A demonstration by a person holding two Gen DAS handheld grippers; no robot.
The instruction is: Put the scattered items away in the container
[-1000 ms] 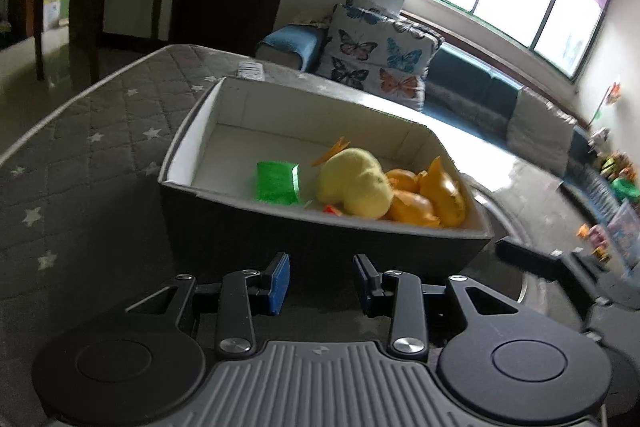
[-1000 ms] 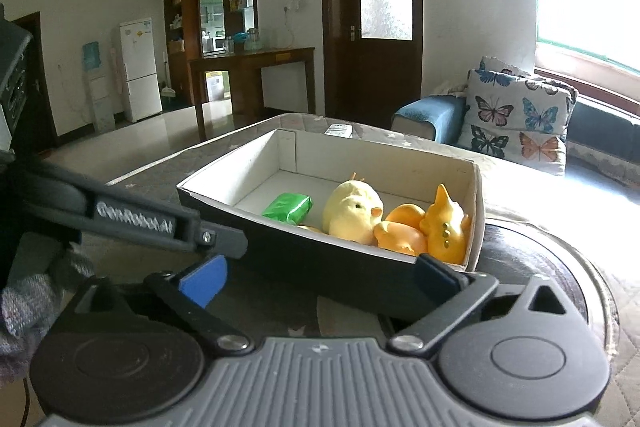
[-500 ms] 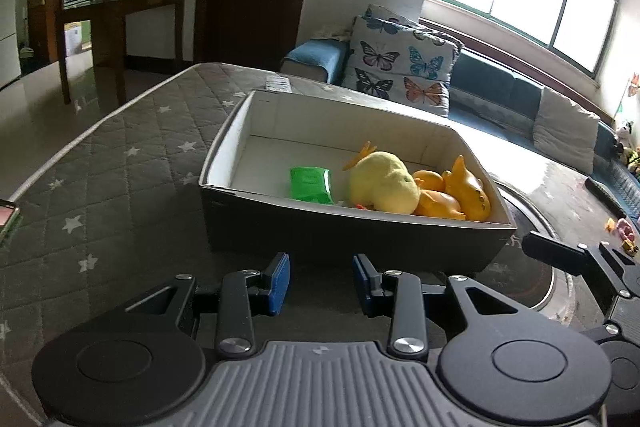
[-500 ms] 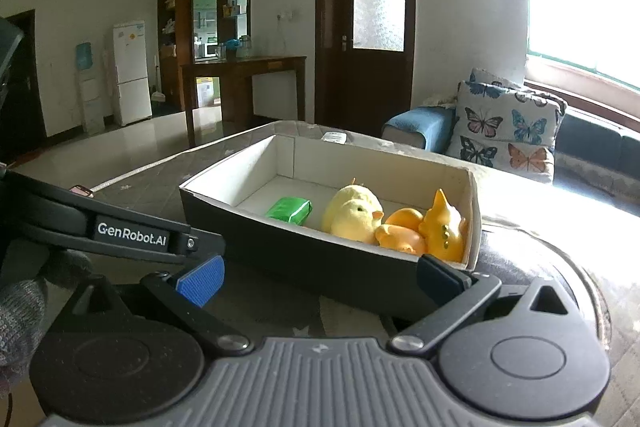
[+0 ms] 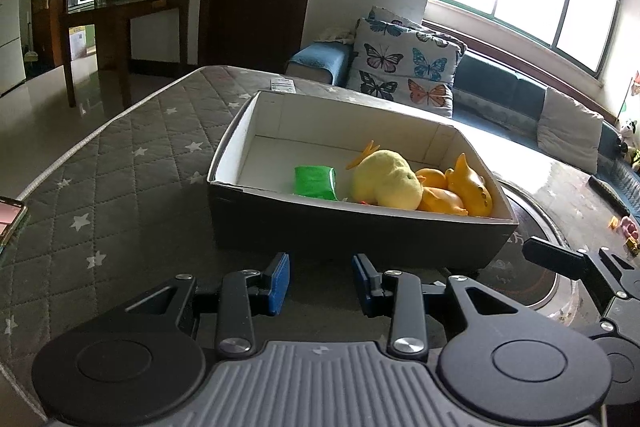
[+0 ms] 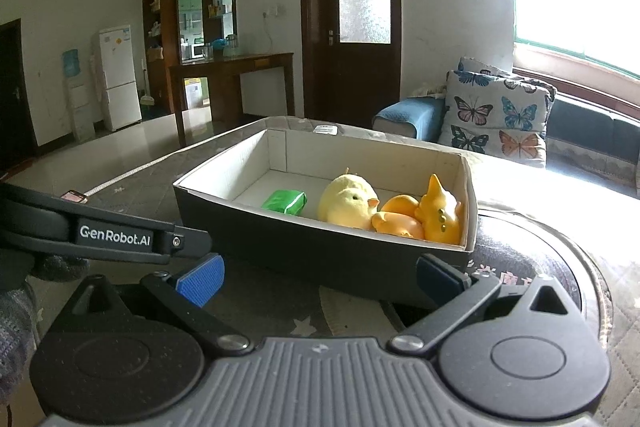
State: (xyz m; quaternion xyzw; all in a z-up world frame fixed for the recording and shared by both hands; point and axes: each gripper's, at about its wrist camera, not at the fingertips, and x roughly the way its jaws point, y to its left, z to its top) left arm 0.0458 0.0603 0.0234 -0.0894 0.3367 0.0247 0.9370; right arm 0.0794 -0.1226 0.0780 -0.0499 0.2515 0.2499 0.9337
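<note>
Both grippers are being pulled back from the box (image 5: 360,239), which is looking smaller than a moment ago. Nothing is being held: the left gripper (image 5: 321,285) is being kept a little open, the right gripper (image 6: 320,277) wide open. The green packet (image 5: 314,182), the yellow chick (image 5: 386,181) and the orange toys (image 5: 460,189) are all being kept inside the box on the gray mat (image 5: 120,179). The tidying is probably being finished.
</note>
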